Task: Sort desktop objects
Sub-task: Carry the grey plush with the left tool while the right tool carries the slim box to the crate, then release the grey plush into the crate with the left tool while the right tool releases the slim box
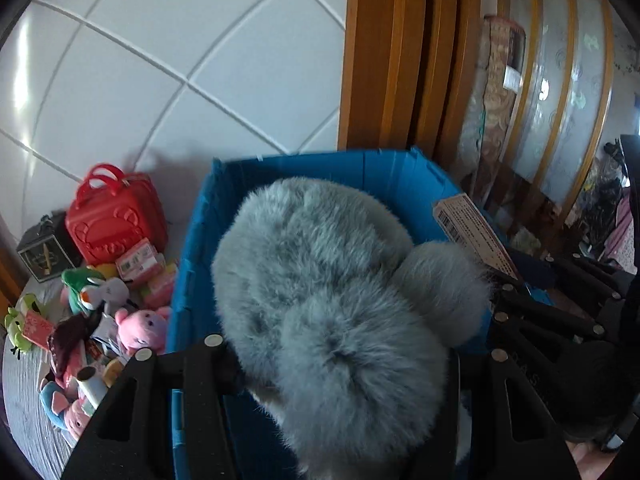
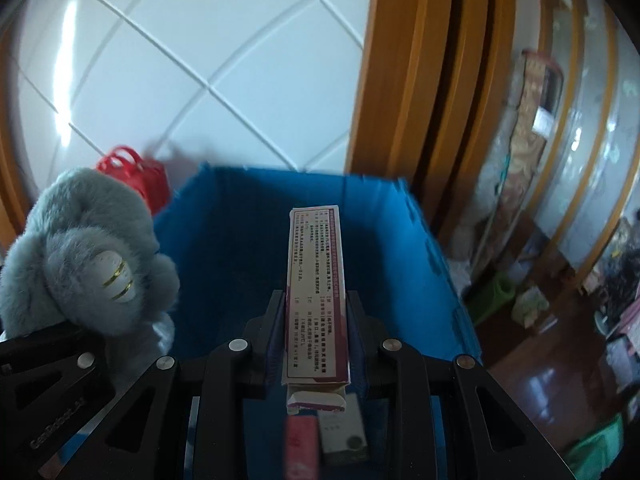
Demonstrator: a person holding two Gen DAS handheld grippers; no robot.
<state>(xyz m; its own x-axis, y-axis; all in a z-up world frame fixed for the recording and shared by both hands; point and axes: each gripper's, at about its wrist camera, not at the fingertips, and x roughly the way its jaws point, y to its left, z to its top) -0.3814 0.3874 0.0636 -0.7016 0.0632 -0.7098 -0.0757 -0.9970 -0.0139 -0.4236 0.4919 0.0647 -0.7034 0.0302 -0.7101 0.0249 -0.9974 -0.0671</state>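
the left claw [image 1: 340, 360] grips a grey plush toy [image 1: 320, 292] that fills the near view, held above the blue bin [image 1: 392, 172]. the right claw [image 2: 316, 344] is clamped narrow on a slim printed box [image 2: 316, 296], upright over the same bin. at nine o'clock of the bin, small toys [image 1: 120, 312] and a red case [image 1: 114, 224] crowd the desk [image 1: 24, 400].

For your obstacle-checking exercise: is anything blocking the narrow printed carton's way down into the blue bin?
Nothing visible blocks it: the narrow printed cardboard carton hangs above the blue plastic bin, whose floor ahead looks bare; two small boxes lie lower down.
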